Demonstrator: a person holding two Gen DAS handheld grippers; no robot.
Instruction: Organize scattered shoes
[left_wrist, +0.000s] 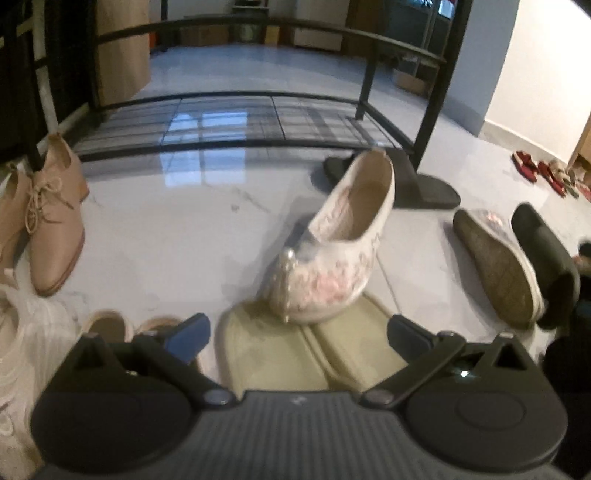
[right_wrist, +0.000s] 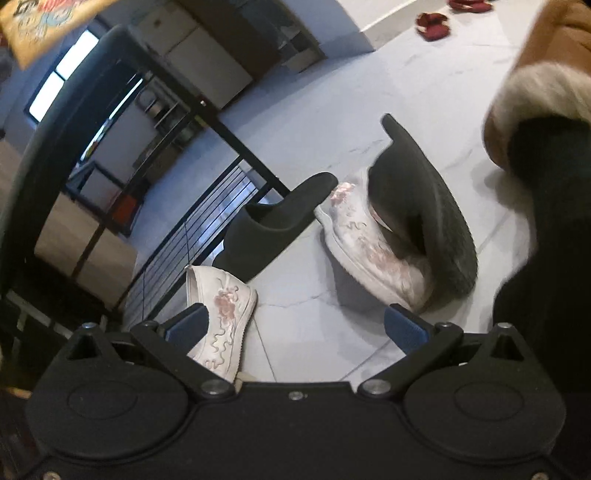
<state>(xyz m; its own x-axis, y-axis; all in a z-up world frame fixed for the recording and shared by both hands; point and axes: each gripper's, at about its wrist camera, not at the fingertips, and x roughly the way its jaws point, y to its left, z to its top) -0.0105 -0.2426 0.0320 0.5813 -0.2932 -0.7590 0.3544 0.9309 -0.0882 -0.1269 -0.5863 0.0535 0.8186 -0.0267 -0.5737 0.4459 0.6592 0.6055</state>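
Spread wide and holding nothing, the left gripper is hovering low over a pair of pale olive slippers lying side by side on the glossy tiled floor. Just beyond its blue fingertips, a white embroidered shoe is sitting tilted, its toe resting on the slippers and its heel pointing toward the black shoe rack. A black slide is lying behind that heel at the rack's foot. To the right, the shoe's mate is lying on its side with its sole showing, leaning against another black slide. A tan lace-up pair is standing at the left by the rack. In the right wrist view, the right gripper is likewise gaping open and empty, with the tilted embroidered shoe showing beside its left finger and the second embroidered shoe lying ahead under the upturned slide. Red slippers are lying far off on the floor.
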